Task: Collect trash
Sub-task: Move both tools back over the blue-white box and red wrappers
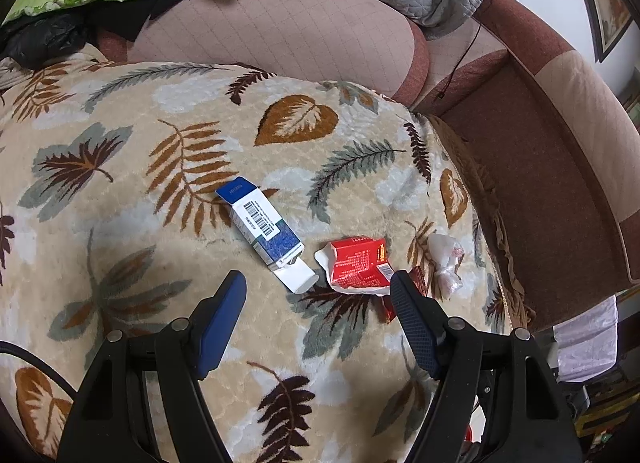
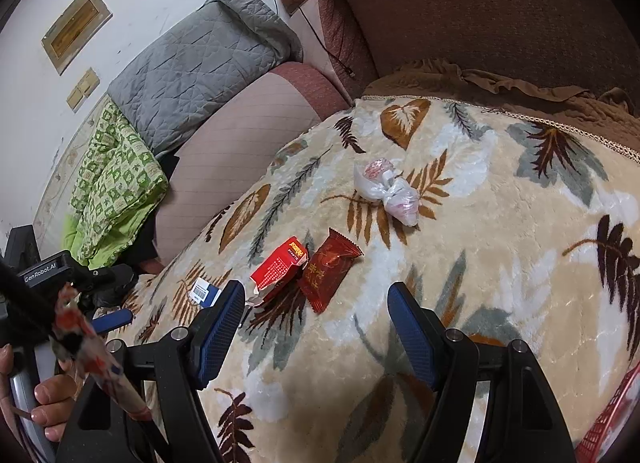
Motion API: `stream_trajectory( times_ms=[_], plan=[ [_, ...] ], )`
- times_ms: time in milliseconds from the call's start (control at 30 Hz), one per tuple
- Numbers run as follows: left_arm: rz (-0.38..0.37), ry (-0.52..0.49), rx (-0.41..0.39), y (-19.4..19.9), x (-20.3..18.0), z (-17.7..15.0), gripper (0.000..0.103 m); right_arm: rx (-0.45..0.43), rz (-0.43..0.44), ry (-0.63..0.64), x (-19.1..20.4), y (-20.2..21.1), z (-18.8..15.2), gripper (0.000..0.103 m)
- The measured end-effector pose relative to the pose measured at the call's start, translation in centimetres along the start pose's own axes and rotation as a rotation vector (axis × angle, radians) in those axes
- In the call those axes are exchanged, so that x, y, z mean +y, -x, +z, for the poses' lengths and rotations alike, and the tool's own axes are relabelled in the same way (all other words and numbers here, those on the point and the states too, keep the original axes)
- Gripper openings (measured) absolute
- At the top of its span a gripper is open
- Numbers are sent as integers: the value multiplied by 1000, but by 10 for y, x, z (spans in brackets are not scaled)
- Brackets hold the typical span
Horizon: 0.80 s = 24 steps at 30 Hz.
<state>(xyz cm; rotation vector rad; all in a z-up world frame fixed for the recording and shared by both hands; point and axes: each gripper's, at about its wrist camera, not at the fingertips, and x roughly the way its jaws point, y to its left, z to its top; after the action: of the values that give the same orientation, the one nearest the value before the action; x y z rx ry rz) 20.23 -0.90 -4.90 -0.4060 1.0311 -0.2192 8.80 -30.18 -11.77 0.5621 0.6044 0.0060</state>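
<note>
Four bits of trash lie on the leaf-print blanket [image 1: 120, 223]: blue-white box [image 1: 264, 229], torn red carton [image 1: 360, 265], dark red wrapper [image 2: 330, 269], crumpled plastic bag [image 2: 386, 191]. Left tool [image 1: 316, 283] and right tool [image 2: 316, 295] hover above, jaws apart, empty.

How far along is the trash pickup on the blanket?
Nothing looks collected yet. Both the left gripper and right gripper hover open and empty. Four pieces lie on the leaf-print blanket: the blue-and-white carton, the torn red box, the red snack wrapper beside it, and the crumpled clear plastic bag. No bin is visible.
</note>
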Motion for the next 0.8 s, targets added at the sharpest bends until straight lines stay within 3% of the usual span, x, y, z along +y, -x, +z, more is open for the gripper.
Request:
stream_trajectory(
  times_ms=[800],
  plan=[
    [-6,75,-15,-7,24,18,73,9,19,38,6,-3,8,78]
  ],
)
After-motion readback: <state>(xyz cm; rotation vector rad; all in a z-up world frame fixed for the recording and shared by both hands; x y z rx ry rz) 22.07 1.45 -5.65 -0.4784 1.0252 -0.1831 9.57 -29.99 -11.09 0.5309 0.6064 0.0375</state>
